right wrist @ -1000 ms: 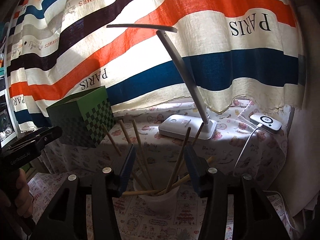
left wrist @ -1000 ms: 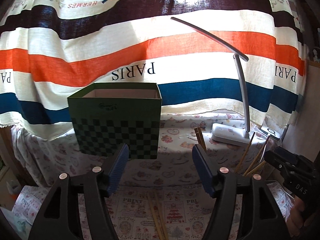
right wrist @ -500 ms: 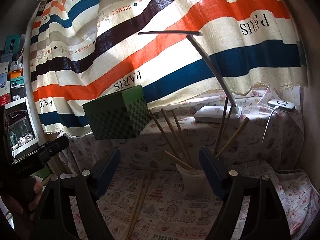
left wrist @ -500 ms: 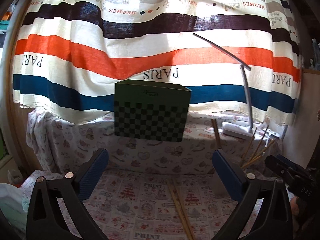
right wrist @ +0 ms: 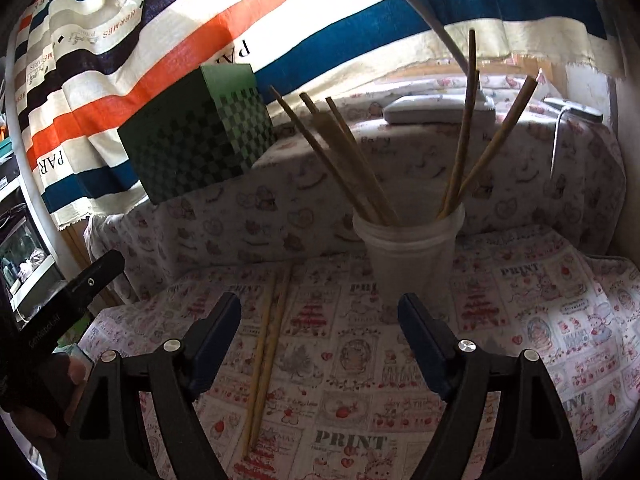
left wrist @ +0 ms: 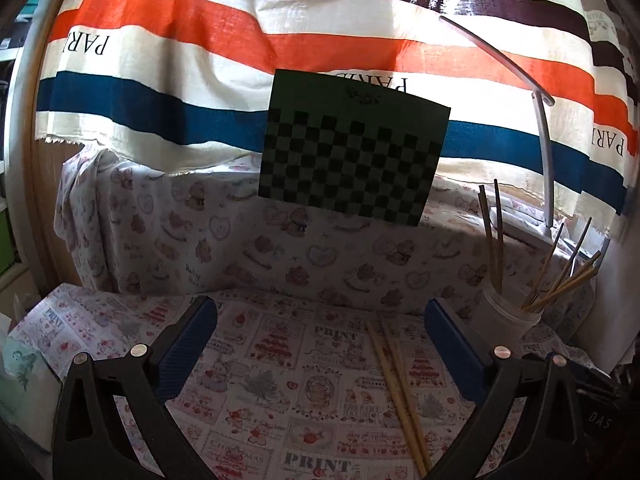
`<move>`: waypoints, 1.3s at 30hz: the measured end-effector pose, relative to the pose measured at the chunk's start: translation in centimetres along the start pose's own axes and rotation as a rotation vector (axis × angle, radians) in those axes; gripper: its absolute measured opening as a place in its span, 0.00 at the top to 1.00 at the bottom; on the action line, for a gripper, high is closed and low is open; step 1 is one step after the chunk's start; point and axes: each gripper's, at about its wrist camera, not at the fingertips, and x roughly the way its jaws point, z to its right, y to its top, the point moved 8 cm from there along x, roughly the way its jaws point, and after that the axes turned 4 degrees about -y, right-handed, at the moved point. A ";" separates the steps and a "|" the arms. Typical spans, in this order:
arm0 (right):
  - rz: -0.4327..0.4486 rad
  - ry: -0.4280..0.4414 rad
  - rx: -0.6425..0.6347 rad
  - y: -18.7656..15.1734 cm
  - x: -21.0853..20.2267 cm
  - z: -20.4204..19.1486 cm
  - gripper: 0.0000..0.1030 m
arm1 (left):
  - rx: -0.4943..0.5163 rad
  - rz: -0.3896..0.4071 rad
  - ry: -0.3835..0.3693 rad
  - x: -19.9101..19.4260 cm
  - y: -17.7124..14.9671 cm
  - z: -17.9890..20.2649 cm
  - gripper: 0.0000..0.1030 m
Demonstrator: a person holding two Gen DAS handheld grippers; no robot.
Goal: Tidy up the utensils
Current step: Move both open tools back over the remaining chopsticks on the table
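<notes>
Chopsticks [right wrist: 266, 354]: two on cloth; perhaps six in cup [right wrist: 412, 258].

Both grippers are now lower and further back from the cup than one second ago. The left gripper [left wrist: 320, 344], whose fingers [left wrist: 188, 348] stood narrow, is now spread wide, and the pair of chopsticks [left wrist: 396, 392] on the worktop [left wrist: 280, 380] lies between them. The right gripper [right wrist: 320, 340] is also wider apart; one second ago its fingers [right wrist: 424, 344] framed the white cup [right wrist: 412, 260] with chopsticks closely, and now the cup stands clear ahead of them.
</notes>
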 end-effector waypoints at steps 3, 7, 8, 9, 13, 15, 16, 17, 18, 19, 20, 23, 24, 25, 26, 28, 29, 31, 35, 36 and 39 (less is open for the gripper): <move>-0.106 0.003 -0.063 -1.7 1.9 -0.7 0.20 | -0.019 0.002 0.037 0.3 -0.2 -0.8 0.00; -0.261 0.042 -0.119 -4.7 4.3 -2.2 0.20 | -0.029 0.012 0.093 0.3 -0.3 -1.9 0.00; -0.279 0.051 -0.130 -5.2 4.5 -2.5 0.20 | -0.032 0.011 0.095 0.3 -0.2 -2.0 0.00; -0.291 0.065 -0.149 -5.6 4.6 -3.0 0.20 | -0.040 0.009 0.096 0.3 -0.2 -2.1 0.00; -0.331 0.052 -0.248 -6.8 4.9 -4.2 0.30 | -0.065 -0.021 0.060 0.6 -0.5 -2.1 0.00; -0.366 0.072 -0.246 -7.5 5.3 -4.6 0.31 | -0.030 -0.031 0.038 0.8 -0.4 -1.9 0.00; -0.380 0.081 -0.235 -7.8 5.5 -4.7 0.35 | -0.011 -0.029 0.058 0.9 -0.3 -2.0 0.00; -0.394 0.086 -0.232 -8.1 5.6 -4.7 0.39 | -0.004 -0.028 0.086 1.0 -0.3 -2.2 0.00; -0.404 0.089 -0.232 -8.3 5.8 -4.7 0.44 | -0.007 -0.030 0.093 1.1 -0.4 -2.3 0.00; -0.408 0.092 -0.231 -8.5 5.9 -4.7 0.46 | -0.019 -0.038 0.082 1.2 -0.5 -2.4 0.00; -0.407 0.090 -0.231 -8.6 5.8 -4.8 0.48 | -0.037 -0.045 0.071 1.2 -0.6 -2.6 0.00; -0.404 0.084 -0.243 -8.8 5.8 -4.8 0.53 | -0.066 -0.047 0.075 1.2 -0.6 -3.1 0.00; -0.400 0.080 -0.248 -8.9 5.7 -4.9 0.54 | -0.066 -0.047 0.082 1.2 -0.6 -3.2 0.00; -0.400 0.080 -0.251 -9.0 5.7 -4.9 0.55 | -0.066 -0.047 0.089 1.2 -0.6 -3.4 0.00; -0.398 0.077 -0.257 -8.9 5.7 -4.9 0.55 | -0.070 -0.047 0.097 1.2 -0.5 -3.5 0.00; -0.396 0.080 -0.279 -9.0 5.7 -5.3 0.55 | -0.090 -0.053 0.106 1.3 -0.6 -4.0 0.00; -0.398 0.088 -0.288 -9.1 5.7 -5.5 0.55 | -0.104 -0.059 0.104 1.3 -0.6 -4.2 0.00; -0.395 0.084 -0.306 -9.3 5.7 -6.0 0.59 | -0.130 -0.068 0.097 1.4 -0.6 -4.6 0.00; -0.368 0.023 -0.339 -9.4 5.6 -6.3 0.63 | -0.156 -0.081 0.109 1.6 -0.8 -5.4 0.00; -0.363 0.019 -0.334 -9.3 5.6 -6.3 0.66 | -0.162 -0.084 0.111 1.7 -0.8 -5.5 0.00; -0.347 0.021 -0.324 -9.0 5.4 -6.0 0.67 | -0.170 -0.094 0.102 1.8 -0.9 -5.6 0.00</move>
